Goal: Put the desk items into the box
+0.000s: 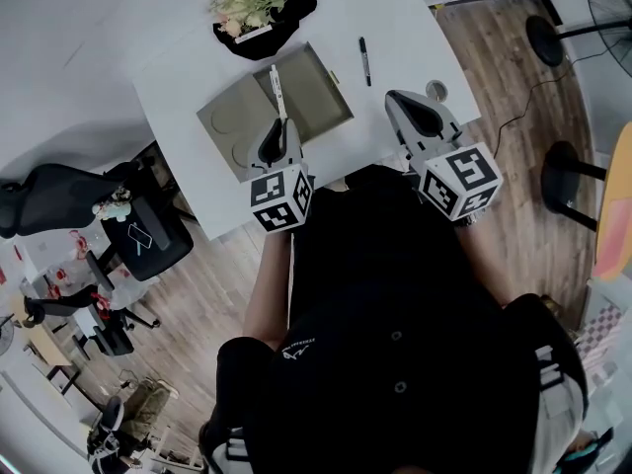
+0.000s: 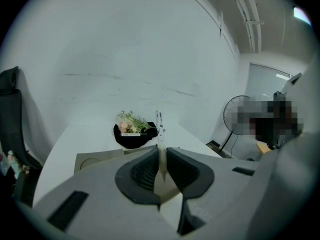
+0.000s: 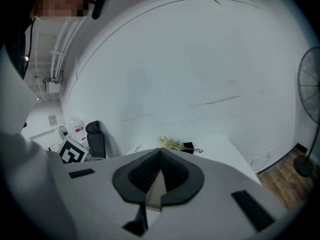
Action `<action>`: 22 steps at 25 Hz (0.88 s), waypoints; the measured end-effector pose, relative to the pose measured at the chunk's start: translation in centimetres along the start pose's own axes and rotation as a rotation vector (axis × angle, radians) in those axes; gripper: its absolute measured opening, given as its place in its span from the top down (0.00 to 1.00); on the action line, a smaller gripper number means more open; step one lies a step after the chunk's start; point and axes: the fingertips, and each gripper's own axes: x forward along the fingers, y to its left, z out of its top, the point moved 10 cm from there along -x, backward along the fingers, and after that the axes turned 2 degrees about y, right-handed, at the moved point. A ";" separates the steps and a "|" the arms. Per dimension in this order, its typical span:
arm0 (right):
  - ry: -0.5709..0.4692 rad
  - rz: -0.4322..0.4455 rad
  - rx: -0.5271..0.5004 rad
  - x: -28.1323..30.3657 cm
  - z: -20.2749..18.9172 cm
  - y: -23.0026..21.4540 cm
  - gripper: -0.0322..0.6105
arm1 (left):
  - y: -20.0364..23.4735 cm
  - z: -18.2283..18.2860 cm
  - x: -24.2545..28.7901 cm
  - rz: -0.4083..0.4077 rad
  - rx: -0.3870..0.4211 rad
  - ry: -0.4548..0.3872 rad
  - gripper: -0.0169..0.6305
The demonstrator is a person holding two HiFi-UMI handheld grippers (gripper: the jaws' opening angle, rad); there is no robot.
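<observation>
An open, shallow brown cardboard box (image 1: 318,89) lies in the middle of the white table (image 1: 188,57). My left gripper (image 1: 279,128) hovers over the box's near part, shut on a white pen (image 1: 278,89) that sticks out forward past the jaws. In the left gripper view the white pen (image 2: 160,134) stands up between the closed pads of the left gripper (image 2: 161,160), with the box (image 2: 92,160) below. A black marker (image 1: 364,60) lies on the table right of the box. My right gripper (image 1: 400,99) is near the table's right front edge, shut and empty; its jaws meet in the right gripper view (image 3: 160,153).
A black bag with pale flowers (image 1: 259,10) sits at the table's far side, behind the box. A small round object (image 1: 435,90) lies by the right corner. Black office chairs (image 1: 118,220) stand left of the table, and fan stands (image 1: 553,42) are on the wooden floor at right.
</observation>
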 end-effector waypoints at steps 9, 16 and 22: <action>0.029 0.041 0.006 0.9 -0.1 -2.8 0.95 | -1.0 -1.9 4.3 0.038 -0.061 0.100 0.88; 0.053 0.081 0.016 2.2 0.0 -3.8 0.95 | -1.0 -2.8 7.4 0.065 -0.079 0.185 0.88; 0.080 0.103 0.017 3.3 -0.2 -5.0 0.95 | -0.8 -4.0 10.5 0.076 -0.108 0.270 0.88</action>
